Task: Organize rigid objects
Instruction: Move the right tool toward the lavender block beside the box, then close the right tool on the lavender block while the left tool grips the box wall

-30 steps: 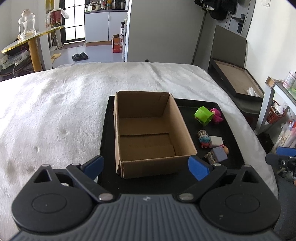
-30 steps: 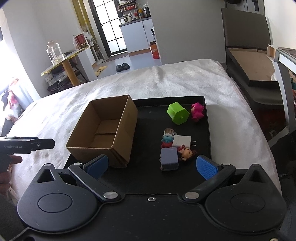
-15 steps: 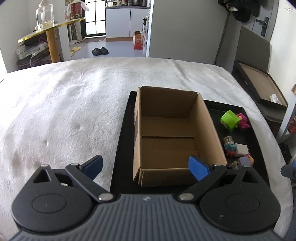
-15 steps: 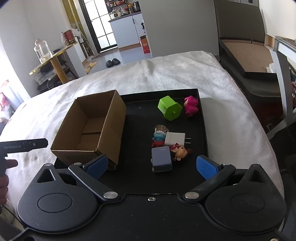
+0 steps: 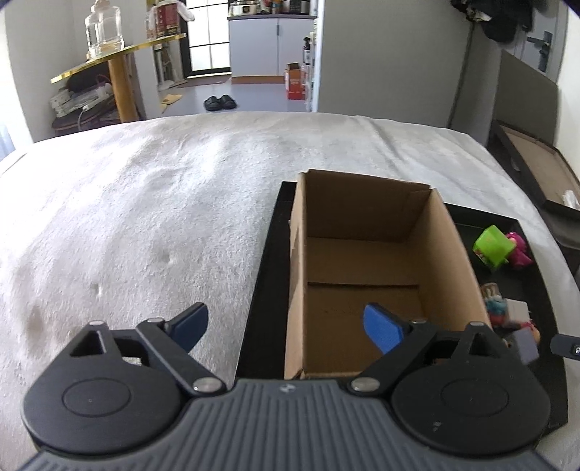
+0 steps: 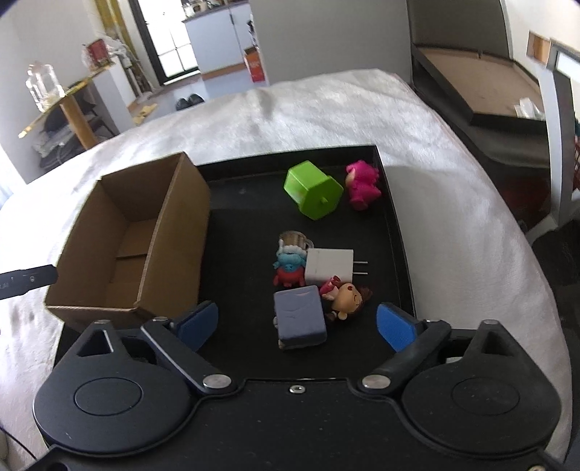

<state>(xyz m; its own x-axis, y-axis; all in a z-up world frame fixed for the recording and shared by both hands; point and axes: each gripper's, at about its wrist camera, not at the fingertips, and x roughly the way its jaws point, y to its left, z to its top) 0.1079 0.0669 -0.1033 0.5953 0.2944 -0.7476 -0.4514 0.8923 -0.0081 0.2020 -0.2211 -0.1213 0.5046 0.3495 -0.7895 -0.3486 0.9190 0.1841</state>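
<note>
An open, empty cardboard box (image 5: pixel 366 261) stands on the left part of a black tray (image 6: pixel 246 224). My left gripper (image 5: pixel 286 329) hovers at the box's near left corner. Its jaws are closing, with the left wall between them and untouched. To the right lie a green hexagonal block (image 6: pixel 313 194), a pink figure (image 6: pixel 362 184), a white charger plug (image 6: pixel 328 266), a blue-and-red figure (image 6: pixel 290 266) and a small doll (image 6: pixel 346 295). A grey-blue block (image 6: pixel 299 320) sits between the closing jaws of my right gripper (image 6: pixel 296 328); the pads stand clear of it.
The tray rests on a white fluffy blanket (image 5: pixel 145 217) that spreads wide to the left and behind. A gold side table with a glass jar (image 5: pixel 101 32) stands far left. A flat open case (image 6: pixel 482 83) lies off the right edge.
Both grippers have come lower and closer to the tray. The box has shifted right in the left wrist view. The grey-blue block now lies between the right fingers. Both pairs of jaws have narrowed slightly.
</note>
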